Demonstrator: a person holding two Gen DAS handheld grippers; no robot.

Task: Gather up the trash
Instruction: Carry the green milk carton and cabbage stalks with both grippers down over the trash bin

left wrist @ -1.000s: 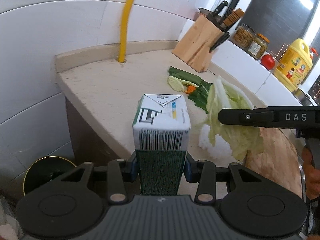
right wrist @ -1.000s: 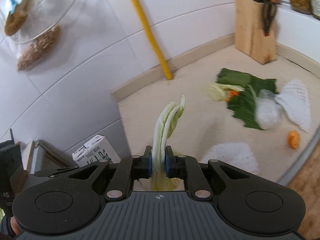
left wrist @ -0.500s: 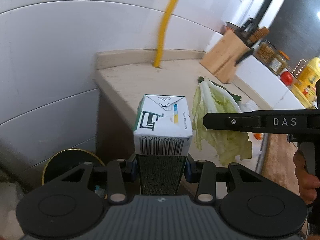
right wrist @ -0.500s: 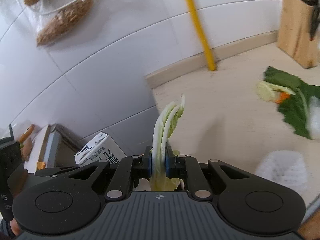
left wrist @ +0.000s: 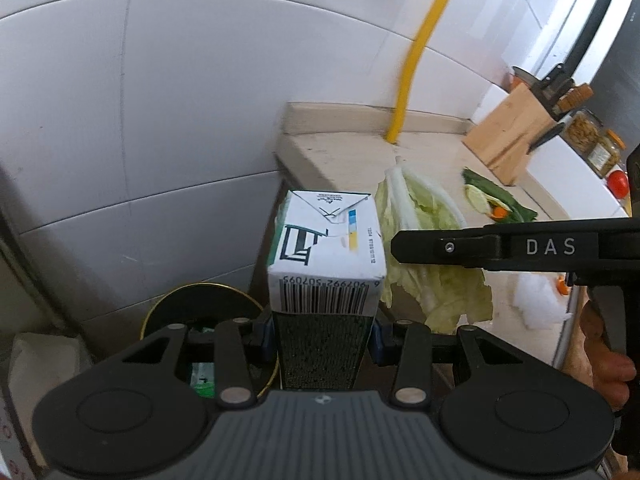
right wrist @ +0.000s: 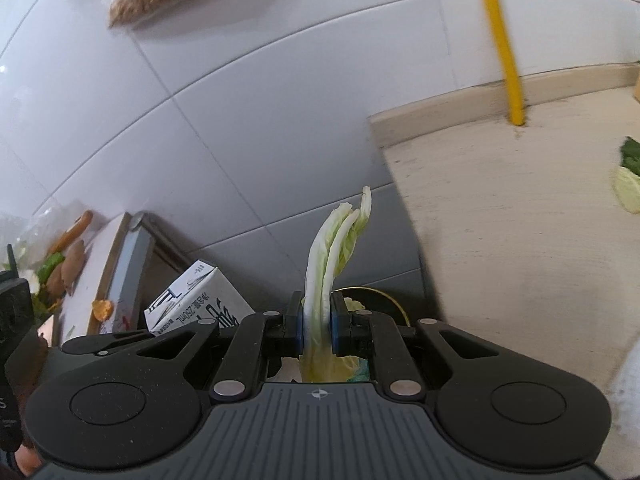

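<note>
Carton (left wrist: pixel 326 264) clamped upright in your left tongs (left wrist: pixel 323 330) | cabbage leaves (right wrist: pixel 334 264) pinched in your right tongs (right wrist: pixel 316 330) | both were beside worktop (right wrist: pixel 520 208), above gold-rimmed bin (left wrist: pixel 188 312).

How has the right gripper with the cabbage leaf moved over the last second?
Yes. The right gripper, shut on the cabbage leaf, has swung left off the counter; the yellow pipe slid right, and the bin now shows below.

bright, even daylight fills both fisheye views, tile lines bow toward dark vignetted corners, and the yellow pipe (left wrist: pixel 416 52) and wall smear with motion blur.
</note>
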